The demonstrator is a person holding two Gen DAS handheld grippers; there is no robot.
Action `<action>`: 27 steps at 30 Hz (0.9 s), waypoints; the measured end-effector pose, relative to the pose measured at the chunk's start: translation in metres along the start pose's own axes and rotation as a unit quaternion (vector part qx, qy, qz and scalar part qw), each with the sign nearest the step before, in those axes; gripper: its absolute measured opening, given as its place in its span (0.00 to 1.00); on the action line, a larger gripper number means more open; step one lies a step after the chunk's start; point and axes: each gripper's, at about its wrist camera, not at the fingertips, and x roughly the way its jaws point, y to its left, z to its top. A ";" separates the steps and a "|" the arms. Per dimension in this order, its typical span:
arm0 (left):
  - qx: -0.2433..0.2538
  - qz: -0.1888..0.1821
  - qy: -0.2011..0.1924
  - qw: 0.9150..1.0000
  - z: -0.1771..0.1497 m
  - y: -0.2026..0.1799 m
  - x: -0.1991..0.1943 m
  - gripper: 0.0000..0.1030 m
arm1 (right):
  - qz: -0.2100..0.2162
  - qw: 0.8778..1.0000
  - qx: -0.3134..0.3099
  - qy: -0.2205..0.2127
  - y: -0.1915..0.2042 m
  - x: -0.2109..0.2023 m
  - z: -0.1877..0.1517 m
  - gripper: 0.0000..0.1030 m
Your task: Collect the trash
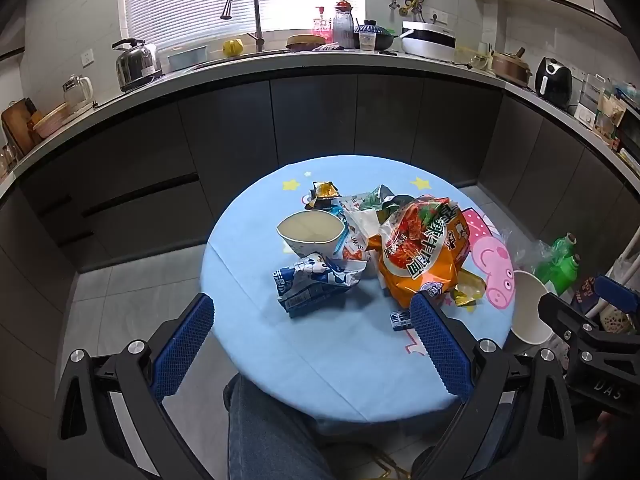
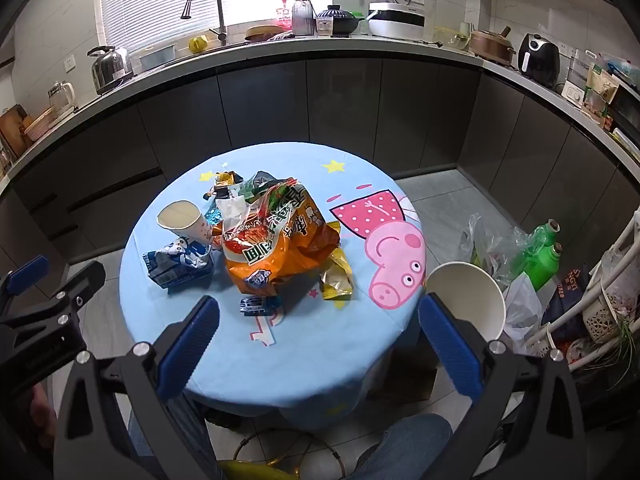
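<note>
Two views are given. From the left wrist, the left gripper (image 1: 312, 312) is seen spread wide and empty above the near edge of the round table (image 1: 256, 280); the trash pile (image 1: 372, 244) is heaped mid-table. From the right wrist, the right gripper (image 2: 320, 320) is likewise held released, nothing gripped; a white paper bowl (image 2: 468, 300) is seen just beside its right finger, off the table's edge.

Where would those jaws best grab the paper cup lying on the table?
Probably the rim of the paper cup, coming from above. It lies tipped on its side, mouth open towards the left, so one jaw could slip inside and pinch the thin wall. Its base is crowded by wrappers.
</note>
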 end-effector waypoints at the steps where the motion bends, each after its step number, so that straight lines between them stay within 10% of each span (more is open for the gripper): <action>1: 0.000 0.001 0.000 1.000 0.000 0.000 0.000 0.92 | 0.000 1.000 0.000 0.001 0.000 0.000 0.000 0.97; 27: 0.002 0.000 -0.003 1.000 0.000 -0.001 -0.001 0.92 | 0.000 1.000 0.000 -0.002 0.002 -0.002 0.000 0.97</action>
